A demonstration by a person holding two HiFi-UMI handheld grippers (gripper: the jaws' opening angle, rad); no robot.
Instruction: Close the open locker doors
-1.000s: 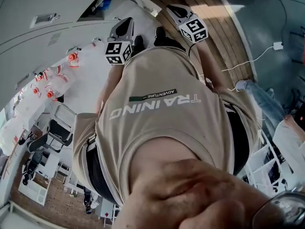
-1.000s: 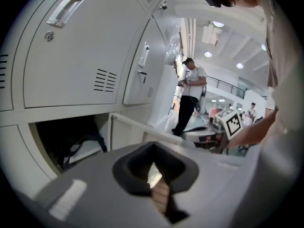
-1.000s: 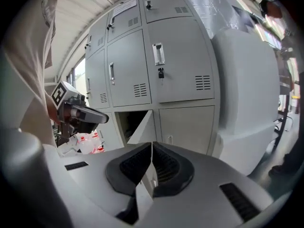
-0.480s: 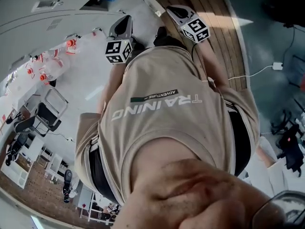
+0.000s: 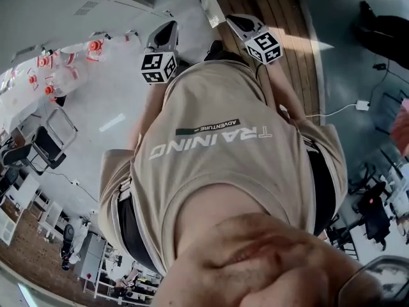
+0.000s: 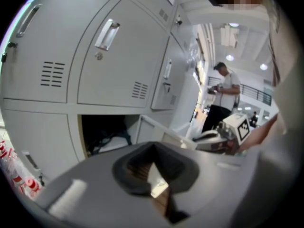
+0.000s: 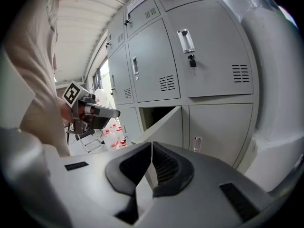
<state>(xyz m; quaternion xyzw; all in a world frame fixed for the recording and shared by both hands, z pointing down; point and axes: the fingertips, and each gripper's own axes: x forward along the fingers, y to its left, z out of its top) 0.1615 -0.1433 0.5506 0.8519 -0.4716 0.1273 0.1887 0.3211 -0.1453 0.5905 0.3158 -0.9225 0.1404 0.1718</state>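
Observation:
A bottom-row locker compartment (image 6: 108,133) stands open, dark inside, with some blue and dark things in it. Its grey door (image 6: 164,134) swings out toward me. From the other side I see the same opening (image 7: 154,114) and the door (image 7: 166,127) edge-on. In the head view the door (image 5: 203,4) shows at the top edge, past the person's beige shirt. My left gripper (image 6: 152,147) hangs short of the opening, jaws together and empty. My right gripper (image 7: 151,147) is level with the door's free edge, pads nearly touching, nothing between them. Both grippers (image 5: 163,40) (image 5: 246,24) are apart from the door.
The other grey locker doors (image 7: 209,56) are closed. Plastic bottles with red caps (image 5: 48,75) lie on the floor left of the lockers. A chair (image 5: 48,139) stands farther left. A white cable (image 5: 339,110) runs over the floor at right. A person in a white shirt (image 6: 224,96) stands far off.
The head view has swung, so the lockers have slid toward the top edge and more floor shows at right. Both grippers keep about the same place before the body.

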